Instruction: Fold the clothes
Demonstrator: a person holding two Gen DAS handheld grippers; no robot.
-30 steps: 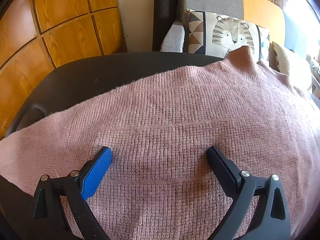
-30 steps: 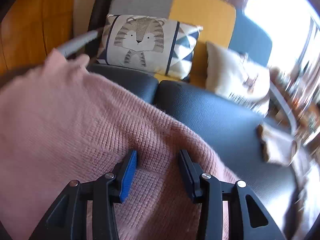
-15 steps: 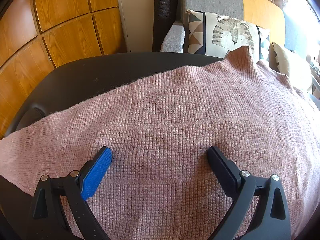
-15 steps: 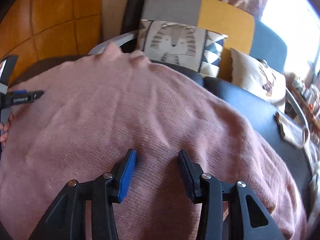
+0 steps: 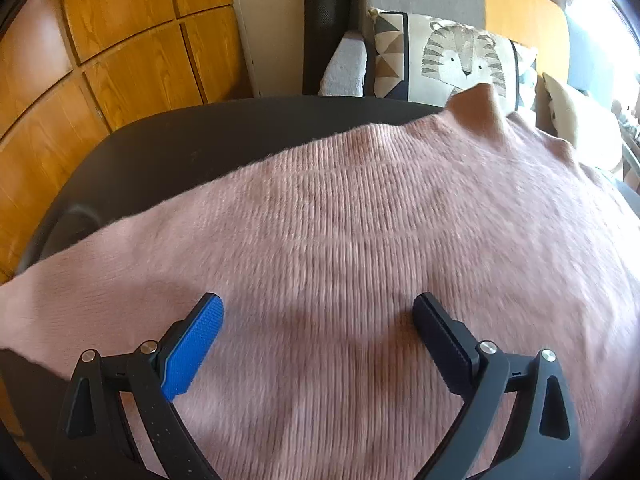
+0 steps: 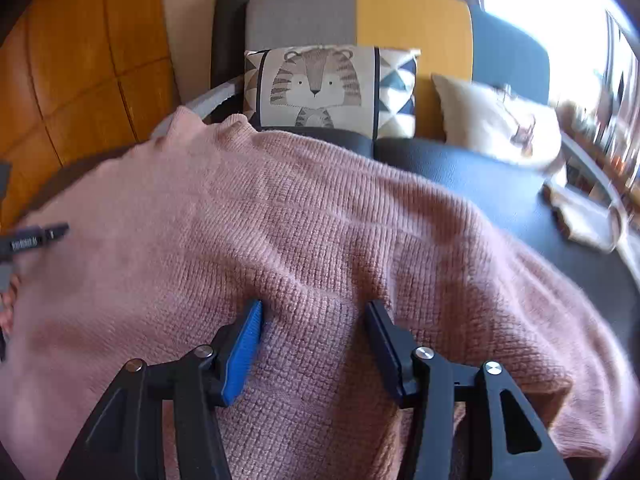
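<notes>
A pink knitted sweater lies spread over the dark sofa seat, its collar at the far end. My left gripper is wide open just above the knit, holding nothing. In the right wrist view the sweater fills the lower frame. My right gripper is open, its fingers set on either side of a raised ridge of the knit, jaws apart. The left gripper's tip shows at the left edge of the right wrist view.
A tiger-print cushion and a cream cushion lean against the grey and yellow sofa back. A small tan cloth lies on the seat at far right. Wooden panels stand at left.
The right gripper has swung left and pulled back over the sweater, bringing the left gripper into its view. The left gripper has shifted slightly; its view is blurred with motion.
</notes>
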